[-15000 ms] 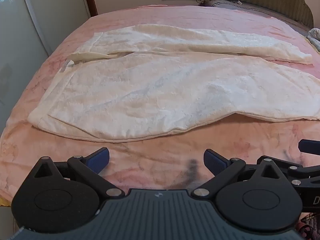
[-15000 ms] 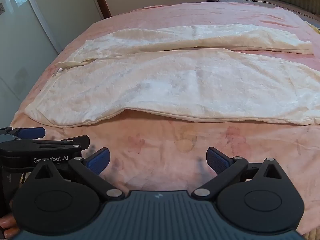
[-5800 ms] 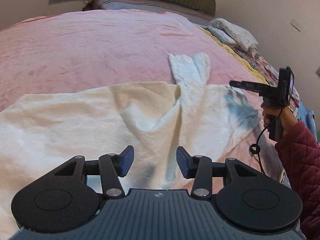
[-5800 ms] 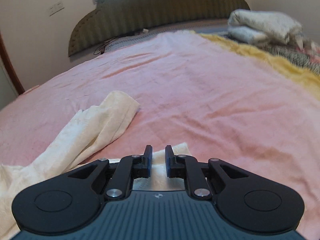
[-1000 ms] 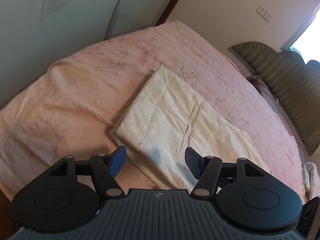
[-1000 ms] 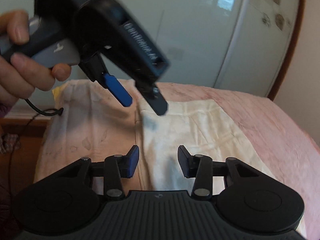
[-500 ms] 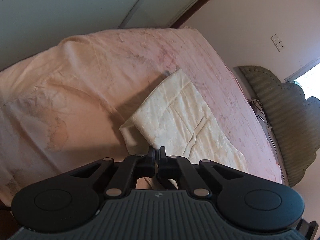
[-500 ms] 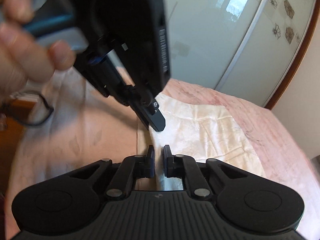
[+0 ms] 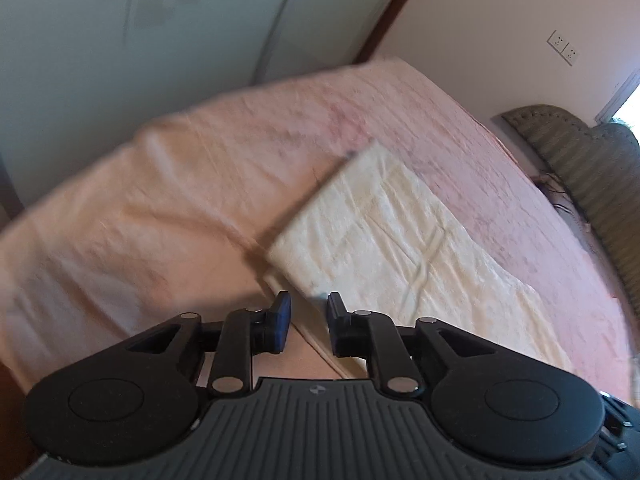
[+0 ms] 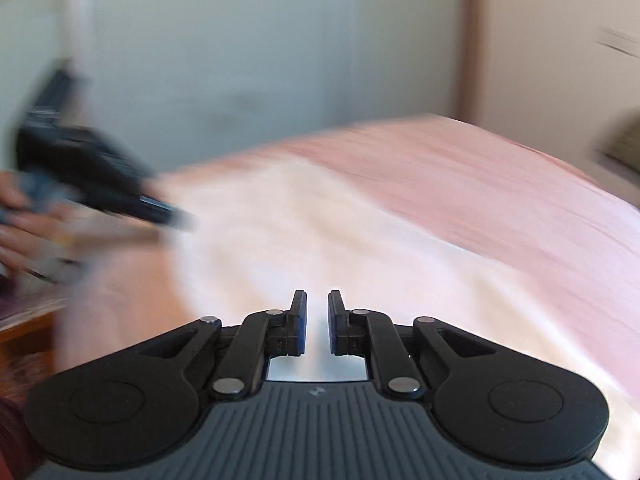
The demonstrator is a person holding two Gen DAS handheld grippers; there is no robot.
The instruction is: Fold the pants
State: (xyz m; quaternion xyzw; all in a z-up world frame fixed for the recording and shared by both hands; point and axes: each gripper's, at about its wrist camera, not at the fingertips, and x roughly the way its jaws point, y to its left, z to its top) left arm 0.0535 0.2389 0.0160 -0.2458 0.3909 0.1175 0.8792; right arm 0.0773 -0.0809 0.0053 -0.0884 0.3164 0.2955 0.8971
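**Left wrist view first: pants folded on the bed, neither claw holding anything**

Left wrist: the pants (image 9: 400, 248) lie as a flat cream rectangle on the pink bed cover (image 9: 160, 208), long side running toward the headboard (image 9: 592, 160). Layers look stacked and the edges roughly squared, so you are likely at or near the end of the fold. Your left gripper (image 9: 306, 308) hovers over the near corner of the pants. Its jaws have just been opening and stand a little apart. The cloth edge shows through the gap, but the pads do not press it, so this reads as a let-go. Pale wardrobe doors (image 9: 140, 40) stand behind the bed, wall sockets (image 9: 562, 46) at upper right. No readable writing, only a small emblem on the gripper body.

Right wrist: heavy motion blur. Your right gripper (image 10: 317, 308) has just been closing; its pads are nearly together with nothing between them, so it is empty. The pants spread white under and ahead of it. At the left edge a hand (image 10: 28, 220) holds the left gripper, aimed at the side of the pants. I'd judge both tools are coming off the cloth. No label legible; the blur wipes out any print.
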